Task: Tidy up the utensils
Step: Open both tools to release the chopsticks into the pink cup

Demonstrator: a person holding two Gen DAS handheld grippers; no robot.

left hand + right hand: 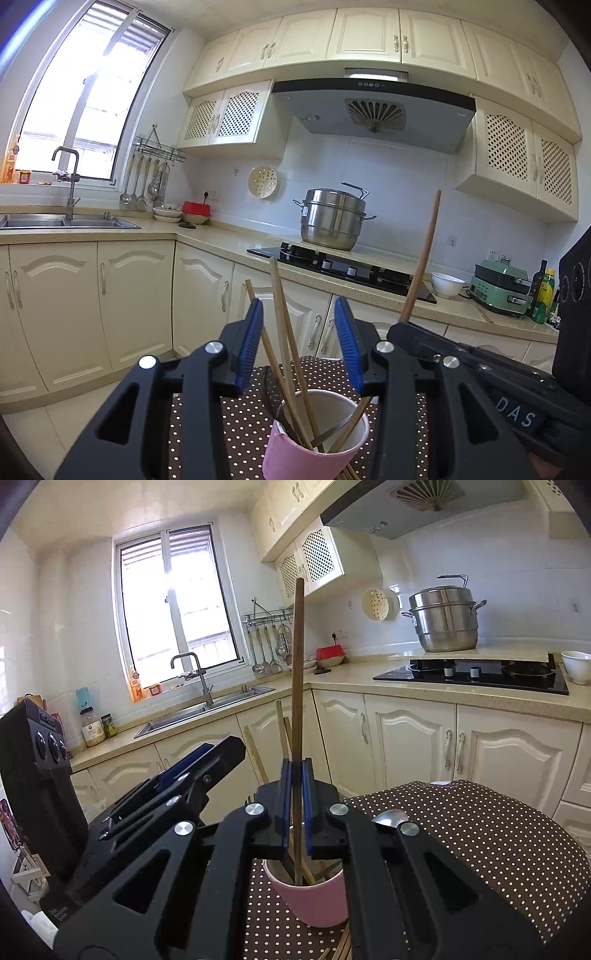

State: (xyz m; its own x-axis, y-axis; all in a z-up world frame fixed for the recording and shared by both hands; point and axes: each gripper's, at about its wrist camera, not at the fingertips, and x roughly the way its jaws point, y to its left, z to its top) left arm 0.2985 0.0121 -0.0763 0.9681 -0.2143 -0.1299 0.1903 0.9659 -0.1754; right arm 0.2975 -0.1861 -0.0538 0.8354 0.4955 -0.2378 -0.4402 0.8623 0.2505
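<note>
A pink paper cup [306,458] [317,901] stands on a brown cloth with white dots [229,424] [480,830]. Several light wooden chopsticks [284,332] lean in it, along with a metal utensil [332,432]. My left gripper [299,308] [207,753] is open just above the cup; chopsticks rise between its blue pads without being pressed. My right gripper [296,766] [406,326] is shut on a dark brown chopstick [298,664] [424,254], held nearly upright with its lower end inside the cup. A metal spoon [391,818] lies on the cloth behind the right fingers.
More chopsticks [343,945] lie on the cloth by the cup. Behind runs an L-shaped counter with a black hob [343,269], a steel steamer pot [332,218], a white bowl [447,284], a green appliance [498,291] and a sink [66,221].
</note>
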